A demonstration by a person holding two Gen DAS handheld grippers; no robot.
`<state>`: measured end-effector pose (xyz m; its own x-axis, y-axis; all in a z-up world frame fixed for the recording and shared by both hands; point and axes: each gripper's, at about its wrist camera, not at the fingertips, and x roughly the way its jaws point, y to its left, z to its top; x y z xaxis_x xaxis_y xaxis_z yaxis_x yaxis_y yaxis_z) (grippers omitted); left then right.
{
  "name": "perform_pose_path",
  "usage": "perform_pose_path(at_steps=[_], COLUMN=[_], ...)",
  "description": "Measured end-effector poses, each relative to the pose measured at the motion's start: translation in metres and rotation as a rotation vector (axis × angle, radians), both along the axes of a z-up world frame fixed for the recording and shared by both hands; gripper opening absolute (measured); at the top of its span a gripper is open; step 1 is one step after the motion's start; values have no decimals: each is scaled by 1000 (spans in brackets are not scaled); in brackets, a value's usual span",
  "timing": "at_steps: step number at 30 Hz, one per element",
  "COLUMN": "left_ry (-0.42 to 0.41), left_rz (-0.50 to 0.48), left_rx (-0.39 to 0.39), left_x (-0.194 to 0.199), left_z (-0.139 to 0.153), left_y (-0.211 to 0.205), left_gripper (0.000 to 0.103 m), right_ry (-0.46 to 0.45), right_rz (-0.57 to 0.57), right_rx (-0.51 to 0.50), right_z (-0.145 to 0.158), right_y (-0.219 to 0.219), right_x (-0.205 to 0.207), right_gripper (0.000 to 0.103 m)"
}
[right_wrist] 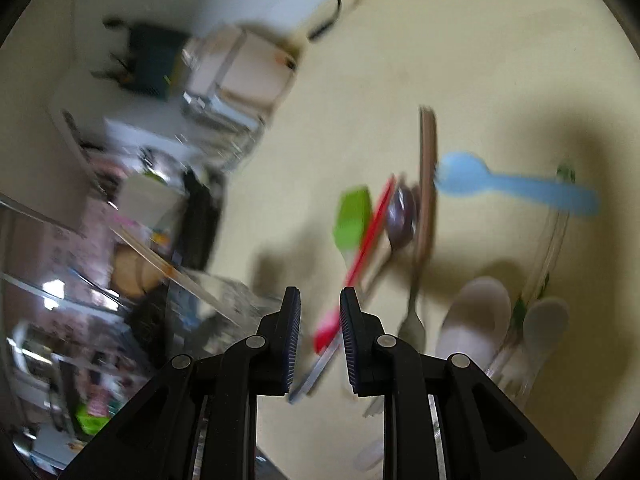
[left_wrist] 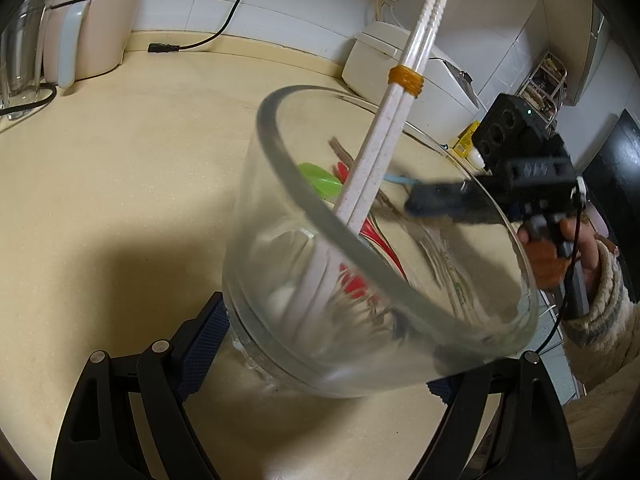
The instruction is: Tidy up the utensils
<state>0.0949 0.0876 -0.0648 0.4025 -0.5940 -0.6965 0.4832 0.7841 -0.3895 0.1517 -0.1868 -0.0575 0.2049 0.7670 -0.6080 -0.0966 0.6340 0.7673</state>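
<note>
Your left gripper (left_wrist: 320, 344) is clamped on the tilted glass bowl (left_wrist: 400, 280) above the counter (left_wrist: 120, 200), white chopsticks (left_wrist: 400, 104) leaning inside. Your right gripper (right_wrist: 320, 344) hangs over the loose utensils, jaws slightly apart and empty: blue spoon (right_wrist: 516, 188), red chopsticks (right_wrist: 360, 256), green scoop (right_wrist: 352, 216).

White chopsticks (left_wrist: 384, 152) with an amber band (left_wrist: 406, 79), a blue spoon (right_wrist: 508, 188), beige counter (left_wrist: 120, 168).
</note>
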Motion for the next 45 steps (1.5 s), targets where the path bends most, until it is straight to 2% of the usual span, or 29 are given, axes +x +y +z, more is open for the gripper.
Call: perform_pose_path(at_steps=[3, 7, 9, 13, 17, 19, 27, 30, 31, 35, 39, 45], left_ry=[0, 0, 0, 0, 0, 0, 0, 0, 0, 0, 0, 0], left_rz=[0, 0, 0, 0, 0, 0, 0, 0, 0, 0, 0, 0], left_rx=[0, 0, 1, 0, 0, 0, 0, 0, 0, 0, 0, 0], left_x=[0, 0, 0, 0, 0, 0, 0, 0, 0, 0, 0, 0], left_z=[0, 0, 0, 0, 0, 0, 0, 0, 0, 0, 0, 0], left_y=[0, 0, 0, 0, 0, 0, 0, 0, 0, 0, 0, 0], left_gripper=[88, 88, 88, 88, 88, 88, 88, 88, 88, 88, 88, 88], right_ry=[27, -4, -6, 7, -35, -46, -150, -158, -162, -130, -91, -72], right_rz=[-20, -95, -129, -156, -127, -90, 41, 73, 84, 77, 12, -66], right_rx=[-102, -124, -99, 33, 32, -11, -58, -84, -83, -33, 98, 223], right_z=[-9, -14, -21, -36, -35, -36, -29, -31, -32, -38, -41, -31], right_y=[1, -14, -24, -36, -34, -27, -9, -7, -7, -9, -22, -44], right_x=[-1, 8, 18, 35, 43, 47, 52, 54, 55, 55, 48, 33], right_gripper=[21, 21, 21, 21, 21, 16, 16, 4, 3, 3, 3, 4])
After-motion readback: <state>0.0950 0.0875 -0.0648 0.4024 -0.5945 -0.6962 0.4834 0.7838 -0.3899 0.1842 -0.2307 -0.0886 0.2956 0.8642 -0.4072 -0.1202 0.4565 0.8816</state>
